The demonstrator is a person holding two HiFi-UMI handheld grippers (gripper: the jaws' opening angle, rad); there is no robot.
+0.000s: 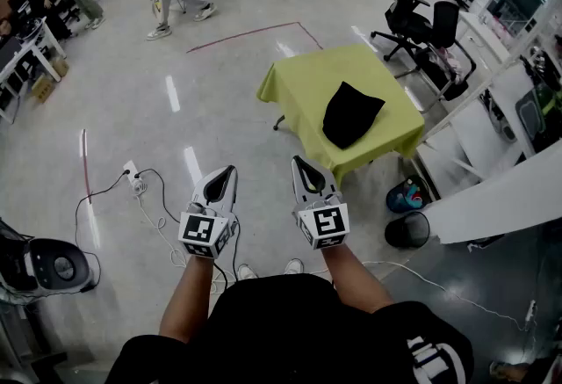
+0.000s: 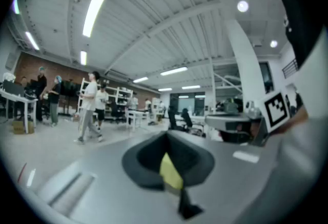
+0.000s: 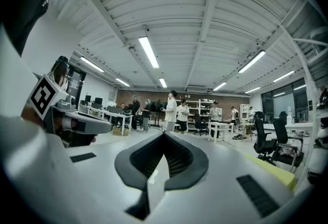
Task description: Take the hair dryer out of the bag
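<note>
Grey and black up close: the left gripper [image 1: 230, 171] and right gripper [image 1: 299, 163] are held level side by side, fingers pinched fully together with nothing in either. Further out, a lime-green cloth covers the bench [image 1: 303, 79]. The black bag [image 1: 349, 112] slumps in a soft lump on it, well apart from both grippers. The hair dryer doesn't show, and I can't see into the bag.

Ceiling tubes [image 3: 148, 52] are lighting the room brightly. Glare is streaking the floor [image 1: 114, 110] at 9 o'clock. Fisheye distortion is bending edges.
</note>
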